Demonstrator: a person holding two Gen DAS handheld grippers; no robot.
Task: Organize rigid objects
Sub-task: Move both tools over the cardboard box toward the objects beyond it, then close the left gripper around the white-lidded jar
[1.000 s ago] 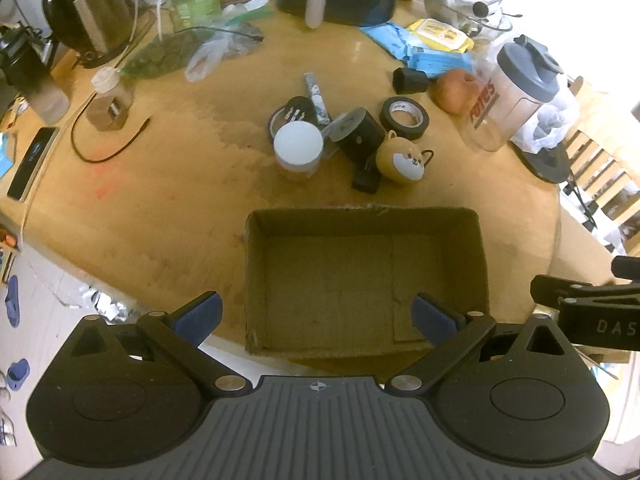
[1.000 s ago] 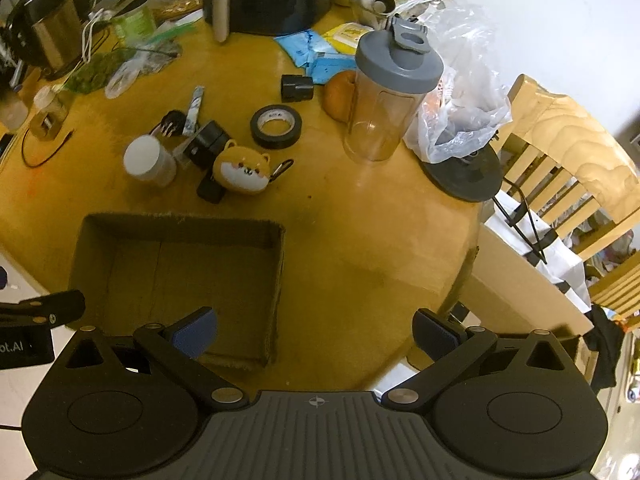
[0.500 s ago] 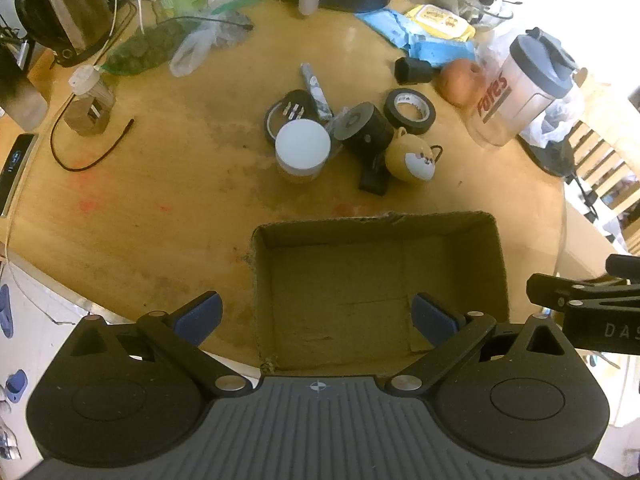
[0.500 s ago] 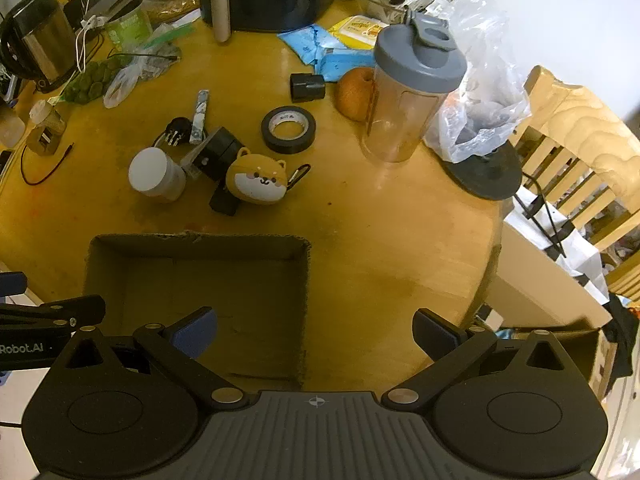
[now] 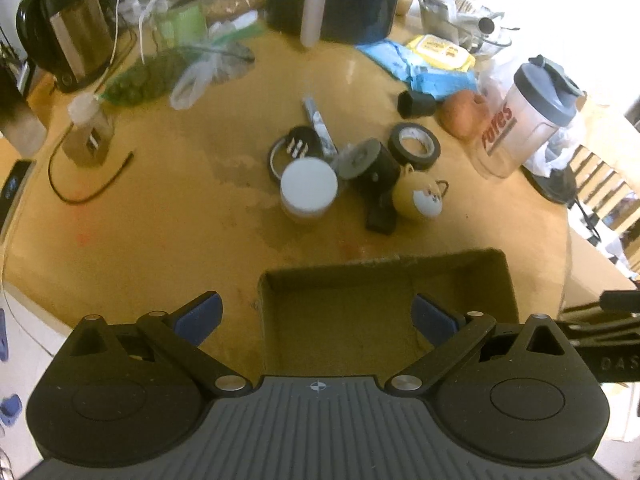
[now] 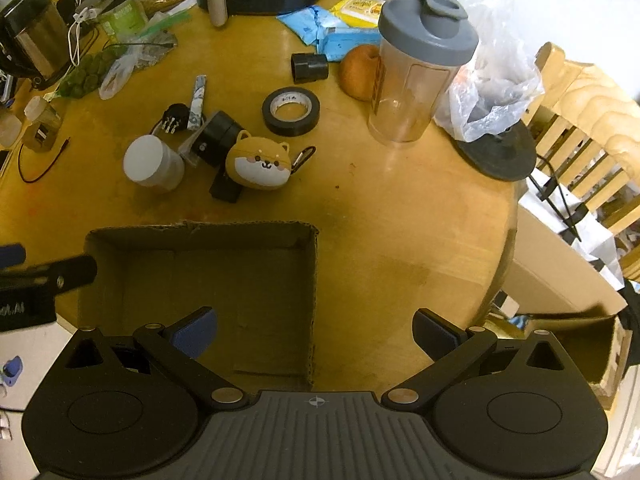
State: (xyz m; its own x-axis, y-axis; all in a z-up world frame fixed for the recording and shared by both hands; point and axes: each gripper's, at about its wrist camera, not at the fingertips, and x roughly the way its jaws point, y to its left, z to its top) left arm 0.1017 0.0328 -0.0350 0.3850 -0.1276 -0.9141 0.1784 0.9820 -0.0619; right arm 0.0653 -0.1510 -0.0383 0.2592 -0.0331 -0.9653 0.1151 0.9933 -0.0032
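Note:
An empty cardboard box (image 5: 384,276) (image 6: 200,236) sits at the near edge of the round wooden table. Beyond it lie a white-lidded jar (image 5: 309,188) (image 6: 150,164), a black cylinder (image 5: 370,164) (image 6: 216,140), a yellow dog-face case (image 5: 418,198) (image 6: 260,162), a black tape roll (image 5: 415,146) (image 6: 291,111), a small black cap (image 5: 416,104) (image 6: 310,67) and a grey stick (image 5: 318,128) (image 6: 198,102). My left gripper (image 5: 316,316) is open and empty over the box's near left. My right gripper (image 6: 316,330) is open and empty over the box's right wall.
A shaker bottle (image 6: 420,76), an apple (image 6: 360,72), blue packets (image 6: 320,28) and a plastic bag (image 6: 492,92) stand at the right back. A kettle (image 5: 68,28), a small bottle (image 5: 86,132), a black cable (image 5: 88,188) and bagged greens (image 5: 148,80) are left. A wooden chair (image 6: 580,120) stands right.
Both grippers have moved forward toward the cluster of objects; the box has slid lower in both views. Both stay open and empty.

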